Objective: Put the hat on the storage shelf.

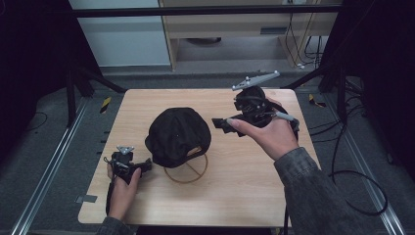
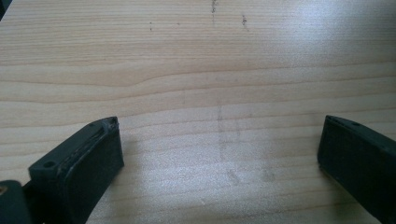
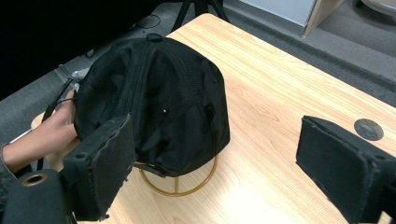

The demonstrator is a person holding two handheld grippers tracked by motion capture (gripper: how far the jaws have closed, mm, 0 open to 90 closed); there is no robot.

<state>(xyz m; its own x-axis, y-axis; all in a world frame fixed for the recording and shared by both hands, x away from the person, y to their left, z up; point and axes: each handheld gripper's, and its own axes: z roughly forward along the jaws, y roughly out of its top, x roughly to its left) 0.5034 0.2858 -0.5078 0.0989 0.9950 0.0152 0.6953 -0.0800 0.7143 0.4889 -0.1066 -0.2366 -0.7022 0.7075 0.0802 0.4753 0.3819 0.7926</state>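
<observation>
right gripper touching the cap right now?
Apart. The high view shows bare table between the right gripper and the black cap; in the right gripper view its jaws stand wide open, nothing between them.

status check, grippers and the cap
Left gripper open, empty, low on the table. Right gripper open, empty, beside the black cap. Cap sits on its wire stand. Nothing in the way.

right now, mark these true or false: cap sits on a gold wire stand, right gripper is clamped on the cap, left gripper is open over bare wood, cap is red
1. The black cap sits on a gold wire stand: true.
2. The right gripper is clamped on the cap: false, its jaws stand open beside the cap, nothing between them.
3. The left gripper is open over the bare table: true.
4. The cap is red: false, it is black.
</observation>
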